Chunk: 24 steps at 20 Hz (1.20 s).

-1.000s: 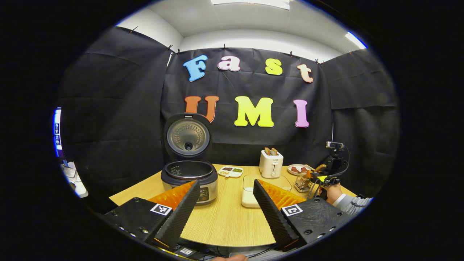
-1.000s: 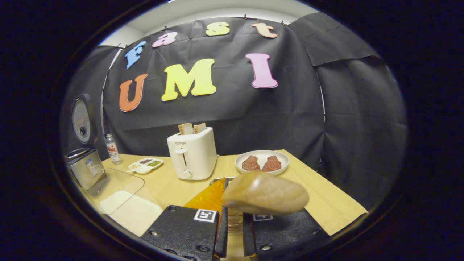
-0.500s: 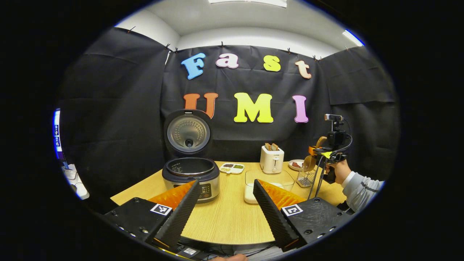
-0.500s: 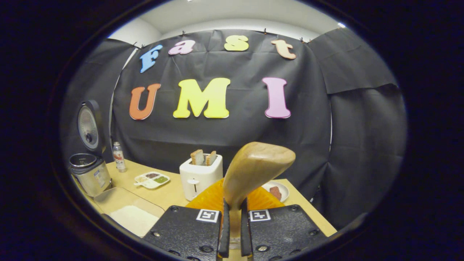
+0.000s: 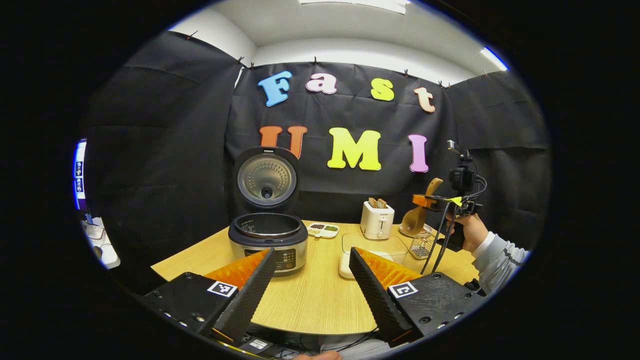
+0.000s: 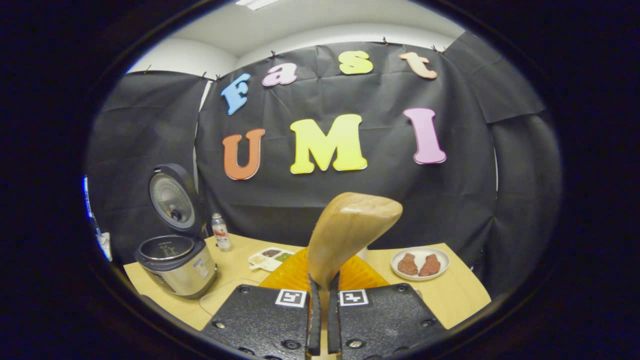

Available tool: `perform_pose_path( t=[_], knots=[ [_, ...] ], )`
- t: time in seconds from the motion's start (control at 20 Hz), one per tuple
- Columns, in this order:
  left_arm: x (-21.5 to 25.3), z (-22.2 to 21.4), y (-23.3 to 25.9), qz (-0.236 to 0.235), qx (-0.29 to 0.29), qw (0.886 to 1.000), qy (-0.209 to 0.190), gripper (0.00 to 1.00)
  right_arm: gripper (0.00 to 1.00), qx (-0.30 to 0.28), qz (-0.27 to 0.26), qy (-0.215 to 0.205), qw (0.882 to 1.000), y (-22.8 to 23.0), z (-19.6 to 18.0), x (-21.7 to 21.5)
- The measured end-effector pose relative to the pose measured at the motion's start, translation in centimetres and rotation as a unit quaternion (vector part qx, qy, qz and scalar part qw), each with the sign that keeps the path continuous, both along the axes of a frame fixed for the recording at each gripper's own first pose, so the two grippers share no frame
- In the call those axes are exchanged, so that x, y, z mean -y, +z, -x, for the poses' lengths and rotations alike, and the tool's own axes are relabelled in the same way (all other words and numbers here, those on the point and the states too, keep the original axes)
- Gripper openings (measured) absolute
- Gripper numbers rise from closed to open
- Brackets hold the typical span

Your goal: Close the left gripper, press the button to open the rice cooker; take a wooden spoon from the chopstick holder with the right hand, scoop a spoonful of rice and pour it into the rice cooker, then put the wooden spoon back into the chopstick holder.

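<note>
The right gripper point(image 6: 322, 320) has its fingers pressed together on the handle of the wooden spoon point(image 6: 350, 227), whose bowl stands up just ahead of the fingers. In the left gripper view the same spoon point(image 5: 417, 217) hangs bowl down from that gripper, held up in a hand point(image 5: 467, 230) at the far right of the table point(image 5: 310, 300), just above the wire chopstick holder point(image 5: 422, 245). The left gripper point(image 5: 312, 287) is wide open and holds nothing, hovering at the near edge of the table. The rice cooker point(image 5: 268, 240) stands on the left with its lid raised upright and the pot open. Right of it sits a clear tub of rice point(image 5: 372, 250), with a toaster point(image 5: 377, 222) and a small divided dish point(image 5: 323, 230) behind. A plate with two brown pieces point(image 6: 420, 263) lies far right, and a small bottle point(image 6: 221, 232) stands behind the cooker
</note>
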<state>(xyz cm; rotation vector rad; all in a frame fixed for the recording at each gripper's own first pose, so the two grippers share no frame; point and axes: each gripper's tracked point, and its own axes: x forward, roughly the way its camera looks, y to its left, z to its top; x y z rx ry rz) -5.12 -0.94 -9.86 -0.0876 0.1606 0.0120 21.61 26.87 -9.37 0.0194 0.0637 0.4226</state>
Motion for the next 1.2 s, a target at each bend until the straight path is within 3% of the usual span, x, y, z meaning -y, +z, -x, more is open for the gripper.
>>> perform_pose_path(
  t=[0.3, 0.6, 0.9, 1.2],
  knots=[
    [-0.1, 0.3, -0.3, 0.004, -0.003, 1.000, -0.001, 0.95, 0.10, -0.025, 0.044, 0.017, 0.999, -6.2, 0.9, -5.7],
    [-0.5, 0.2, -0.9, 0.004, -0.009, 1.000, 0.001, 0.95, 0.11, -0.033, 0.105, -0.029, 0.994, -12.9, 0.0, -5.9],
    [-0.5, -0.3, -1.8, 0.018, -0.022, 1.000, 0.003, 0.95, 0.11, -0.100, 0.026, -0.006, 0.995, -15.0, 0.7, -6.9],
    [0.7, -0.2, -0.9, 0.020, -0.013, 1.000, -0.012, 0.95, 0.11, -0.169, -0.034, 0.029, 0.985, -15.7, 0.5, -7.3]
  ],
)
